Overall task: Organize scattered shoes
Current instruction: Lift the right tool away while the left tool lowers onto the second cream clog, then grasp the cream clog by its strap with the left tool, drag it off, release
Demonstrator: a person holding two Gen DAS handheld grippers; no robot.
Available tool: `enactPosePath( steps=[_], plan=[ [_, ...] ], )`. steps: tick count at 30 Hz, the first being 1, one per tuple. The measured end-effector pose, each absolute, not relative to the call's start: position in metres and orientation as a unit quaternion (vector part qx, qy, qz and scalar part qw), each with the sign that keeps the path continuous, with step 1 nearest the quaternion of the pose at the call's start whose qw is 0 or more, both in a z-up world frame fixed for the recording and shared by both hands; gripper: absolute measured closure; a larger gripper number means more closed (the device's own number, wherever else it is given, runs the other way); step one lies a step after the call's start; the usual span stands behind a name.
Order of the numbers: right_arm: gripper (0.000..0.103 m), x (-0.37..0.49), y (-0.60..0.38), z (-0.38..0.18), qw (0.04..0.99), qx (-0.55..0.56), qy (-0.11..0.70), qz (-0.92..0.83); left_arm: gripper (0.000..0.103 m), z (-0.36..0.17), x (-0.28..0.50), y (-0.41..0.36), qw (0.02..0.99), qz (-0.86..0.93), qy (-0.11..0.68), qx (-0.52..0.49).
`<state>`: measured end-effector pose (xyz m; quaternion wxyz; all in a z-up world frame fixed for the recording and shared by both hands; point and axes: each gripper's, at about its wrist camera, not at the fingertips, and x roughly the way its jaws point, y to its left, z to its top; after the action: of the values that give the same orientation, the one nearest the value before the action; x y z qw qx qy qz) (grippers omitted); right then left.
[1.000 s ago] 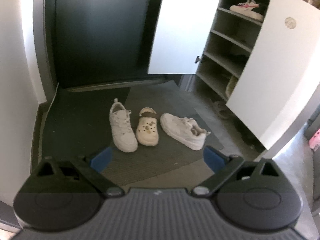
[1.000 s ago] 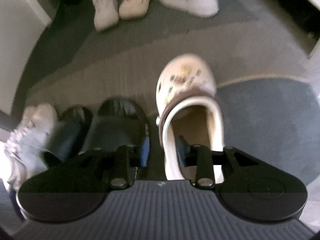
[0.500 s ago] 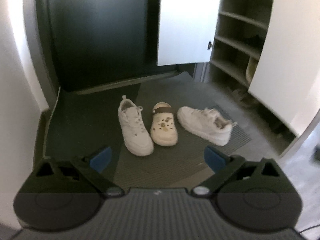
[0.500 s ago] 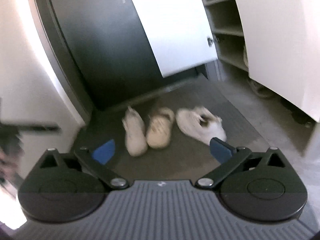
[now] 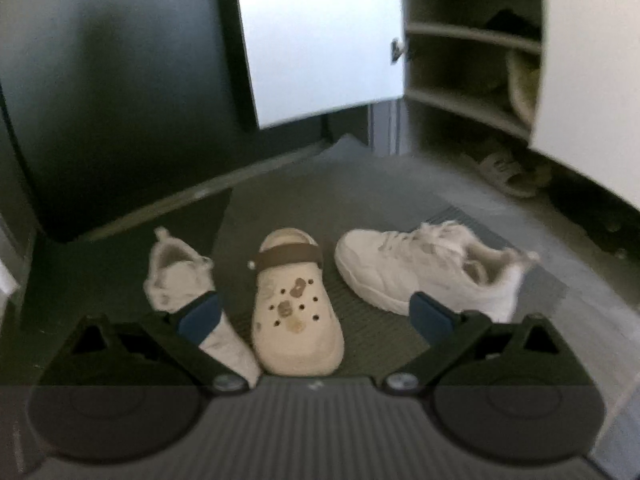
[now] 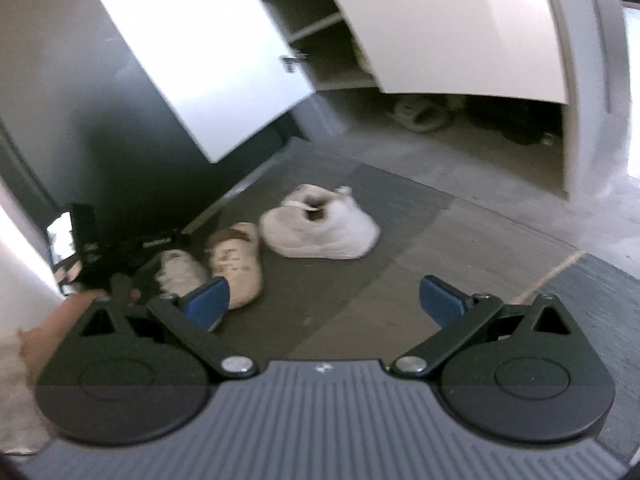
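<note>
both hand-held grippers (image 5: 314, 316) (image 6: 324, 300) gape wide, empty, before three shoes; no writing legible.

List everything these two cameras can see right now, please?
sneakers: two, white, on the mat, either side of the clog; the second is on its left
clog: one, cream with brown strap, on the mat between the sneakers
mat: one, grey-green, floor
sandal: one, pale, on the floor under the cabinet
cabinet: one, white, both doors open, shelves showing
shelf shoe: one, pale, on a cabinet shelf; blurred
left tool: open, empty, over the clog
right tool: open, empty, above the mat
hand: one, left edge of the right view
</note>
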<state>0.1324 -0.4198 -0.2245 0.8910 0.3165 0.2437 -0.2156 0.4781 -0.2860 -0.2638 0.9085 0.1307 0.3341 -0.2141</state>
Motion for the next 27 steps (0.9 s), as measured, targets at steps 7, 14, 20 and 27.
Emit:
enactPosePath(
  steps=[7,14,20,27],
  plan=[
    [0.0,0.15,-0.421,-0.246,0.897,0.285,0.273,-0.199,0.002,-0.346,0.557,-0.31,0.908,-0.146,0.376,0.117],
    [0.0,0.161,-0.426,-0.274,0.881,0.303,0.312,-0.186,0.002,-0.394,0.605,-0.311,0.895,-0.116,0.422,0.085],
    [0.0,0.16,-0.427,-0.285,0.87,0.313,0.331,-0.187,0.015,-0.398,0.61,-0.317,0.886,-0.117,0.43,0.128],
    [0.0,0.157,-0.422,-0.286,0.862,0.34,0.316,-0.204,0.021,-0.379,0.572,-0.3,0.873,-0.137,0.462,0.08]
  ],
)
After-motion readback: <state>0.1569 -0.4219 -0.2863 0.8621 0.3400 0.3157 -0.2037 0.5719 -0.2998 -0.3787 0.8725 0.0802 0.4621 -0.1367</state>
